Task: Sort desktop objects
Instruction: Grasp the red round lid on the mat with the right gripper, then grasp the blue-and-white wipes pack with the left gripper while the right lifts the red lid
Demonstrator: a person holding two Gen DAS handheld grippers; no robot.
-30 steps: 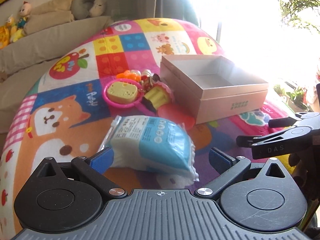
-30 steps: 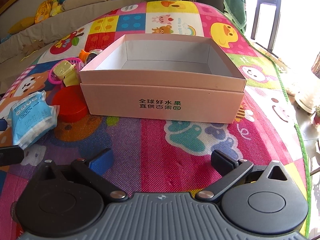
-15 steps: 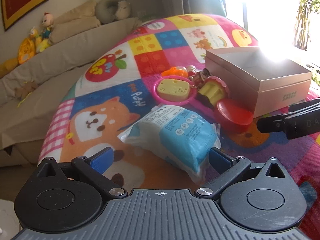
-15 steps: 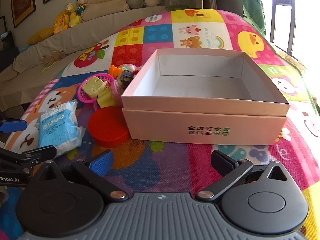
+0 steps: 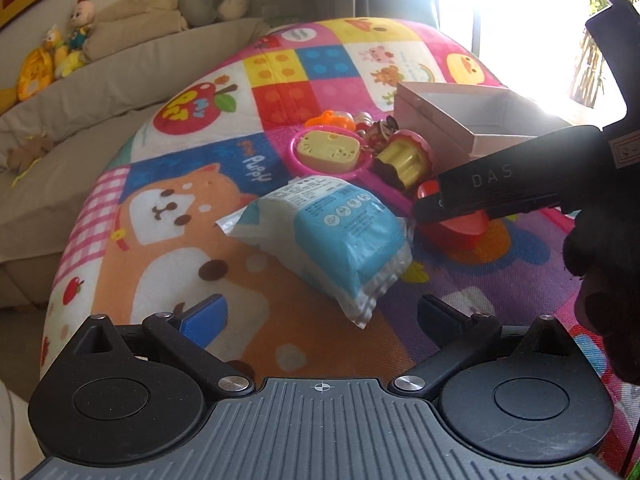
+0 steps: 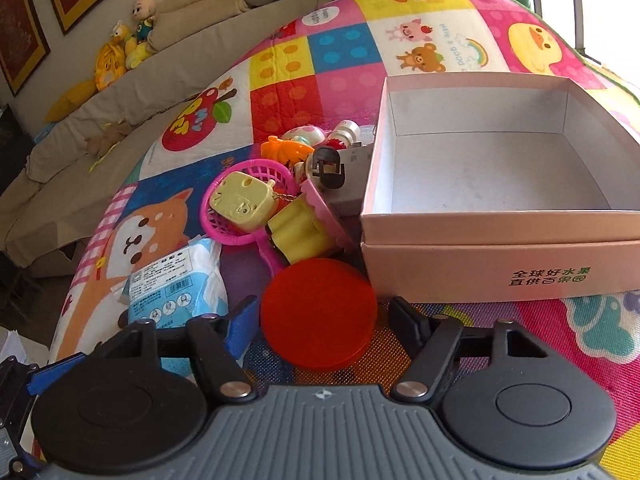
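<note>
Changes since half a second ago: the right tool [image 6: 322, 320] has come down and left, so the red round lid [image 6: 318, 314] now sits between its spread fingers; no contact is visible. In the left wrist view the same right tool [image 5: 424, 210] now crosses the frame above the lid [image 5: 460, 226], covering most of it. The left tool [image 5: 320, 316] has drawn back slightly; the tissue pack no longer lies between its fingers.

Count:
- Tools: two, both spread wide, neither holding anything.
- Blue-and-white tissue pack [image 5: 332, 236]: one, flat on the play mat [image 5: 192, 168], just ahead of the left tool.
- Red round lid: one, on the mat beside the box front.
- Pink open box [image 6: 500, 256]: one, nothing inside it.
- Pink toy net [image 6: 224, 208]: one, carrying one yellow cat-face toy [image 6: 240, 200].
- Yellow-and-pink cupcake toy [image 6: 300, 228]: one, tipped against the box.
- Orange toy [image 6: 280, 148]: one, among small figures too jumbled to count.

View differences: only the right wrist view shows the box interior and its printed front; only the left wrist view shows the right tool from outside.
</note>
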